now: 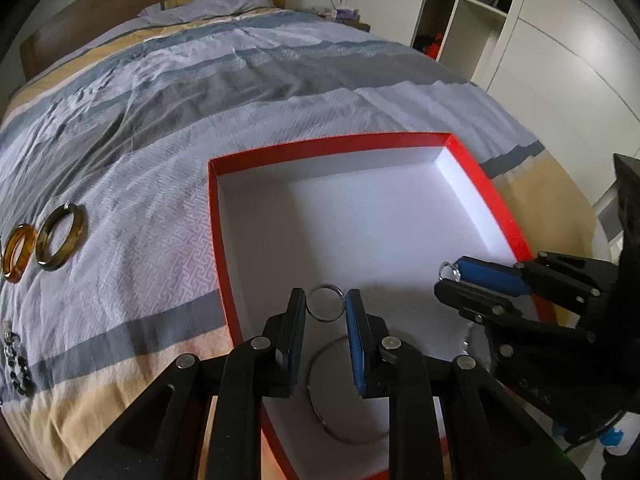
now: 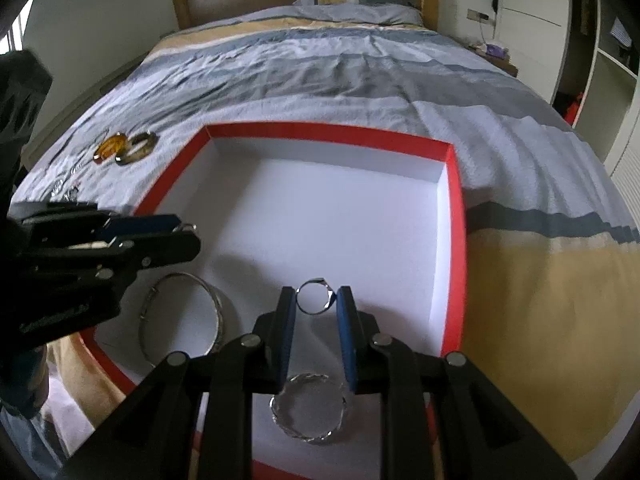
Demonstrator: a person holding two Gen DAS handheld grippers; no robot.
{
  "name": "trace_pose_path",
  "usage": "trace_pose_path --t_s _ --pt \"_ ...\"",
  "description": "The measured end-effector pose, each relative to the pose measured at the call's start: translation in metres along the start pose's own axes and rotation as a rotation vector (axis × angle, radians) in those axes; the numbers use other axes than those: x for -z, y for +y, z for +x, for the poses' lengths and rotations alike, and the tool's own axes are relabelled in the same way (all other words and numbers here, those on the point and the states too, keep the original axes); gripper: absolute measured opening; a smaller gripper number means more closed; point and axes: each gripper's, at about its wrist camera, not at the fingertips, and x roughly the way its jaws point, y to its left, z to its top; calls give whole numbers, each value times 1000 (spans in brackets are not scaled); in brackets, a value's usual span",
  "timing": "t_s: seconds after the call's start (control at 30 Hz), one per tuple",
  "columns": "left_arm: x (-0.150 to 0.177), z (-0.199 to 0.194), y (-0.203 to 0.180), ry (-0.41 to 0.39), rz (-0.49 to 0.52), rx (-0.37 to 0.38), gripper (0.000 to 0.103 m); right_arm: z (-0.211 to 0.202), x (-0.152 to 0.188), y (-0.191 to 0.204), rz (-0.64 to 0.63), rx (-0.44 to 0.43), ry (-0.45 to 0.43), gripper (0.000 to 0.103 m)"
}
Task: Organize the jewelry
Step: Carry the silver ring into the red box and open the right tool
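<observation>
Both grippers hang over the red box (image 2: 454, 240) on the bed (image 2: 360, 80), each with a small ring clamped between its fingers. The left gripper (image 1: 326, 305) grips a silver ring (image 1: 326, 303); the right gripper (image 2: 316, 299) pinches a faceted ring (image 2: 315, 297). Inside the box, a bangle (image 2: 182, 316) lies near left and a twisted bracelet (image 2: 308, 408) at the near edge. On the bed, left of the box, sit an amber bangle (image 1: 16, 254) and an olive bangle (image 1: 60, 238), touching.
</observation>
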Motion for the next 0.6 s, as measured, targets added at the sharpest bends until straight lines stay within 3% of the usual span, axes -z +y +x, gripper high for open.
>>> trace_pose_path --t_s 0.43,0.6 --pt "3 16 -2 3 27 -32 22 4 3 10 -68 30 27 21" --pt "4 9 0 11 15 10 26 2 4 11 -60 32 40 21"
